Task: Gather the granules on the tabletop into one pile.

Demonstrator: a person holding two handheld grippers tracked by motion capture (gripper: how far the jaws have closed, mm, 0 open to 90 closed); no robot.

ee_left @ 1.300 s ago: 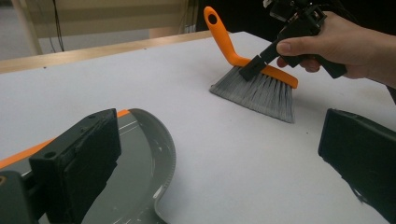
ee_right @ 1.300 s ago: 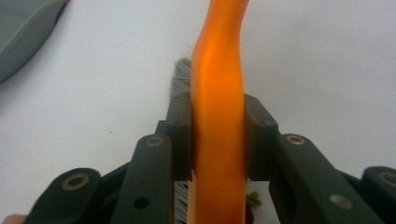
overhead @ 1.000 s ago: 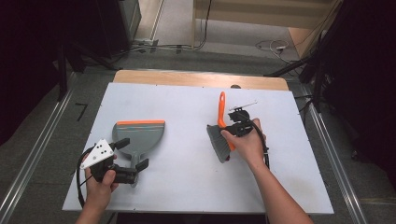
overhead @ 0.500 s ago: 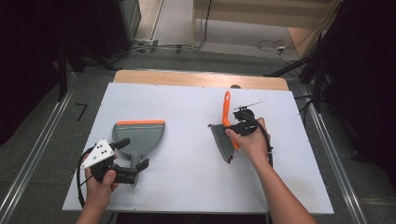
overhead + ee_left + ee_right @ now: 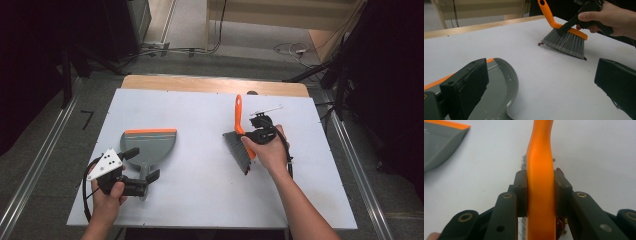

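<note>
Brush (image 5: pixel 242 142), standing with its grey bristles on the white table (image 5: pixel 200 110), is clamped at its orange handle by the right gripper (image 5: pixel 256 136), while the left gripper (image 5: pixel 136 169) is held open around the dustpan (image 5: pixel 149 145) handle

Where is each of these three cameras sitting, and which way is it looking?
High view: above the person's side, looking forward and down on the table; both forearms show.
Left gripper view: on the left gripper, jaws apart, looking across the dustpan toward the brush in the other hand.
Right gripper view: on the right gripper, looking along the clamped brush handle.
All views share the brush and dustpan.
</note>
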